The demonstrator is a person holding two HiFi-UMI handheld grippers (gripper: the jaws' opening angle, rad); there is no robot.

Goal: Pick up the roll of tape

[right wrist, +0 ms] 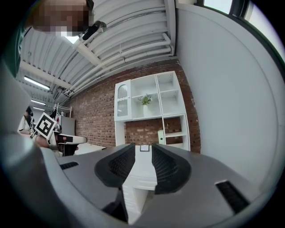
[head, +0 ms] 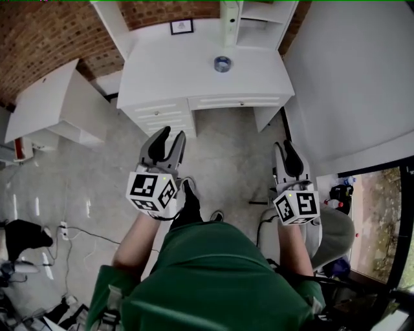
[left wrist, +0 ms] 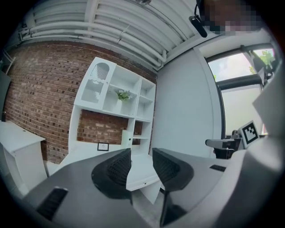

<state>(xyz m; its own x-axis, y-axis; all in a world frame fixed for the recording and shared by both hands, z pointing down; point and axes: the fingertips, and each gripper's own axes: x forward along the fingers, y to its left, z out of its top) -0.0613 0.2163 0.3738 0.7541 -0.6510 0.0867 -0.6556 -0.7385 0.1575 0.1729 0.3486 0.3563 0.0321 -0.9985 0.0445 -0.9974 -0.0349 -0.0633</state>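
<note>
The roll of tape [head: 222, 64], blue-grey, lies flat on the white desk [head: 174, 71] toward its back, far ahead of both grippers. In the head view my left gripper [head: 170, 136] hangs over the floor short of the desk drawers, jaws apart with nothing between them. My right gripper [head: 285, 146] hovers near the desk's right leg, also open and empty. The left gripper view shows its gripper [left wrist: 141, 153] framing the desk's corner. The right gripper view shows its gripper [right wrist: 143, 148] framing the desk top. The tape cannot be made out in either gripper view.
A small framed picture [head: 182, 26] and a white shelf unit [head: 259, 19] stand at the desk's back. A lower white table [head: 52, 103] sits to the left. Cables [head: 65, 229] lie on the floor at left, a chair [head: 336, 233] at right.
</note>
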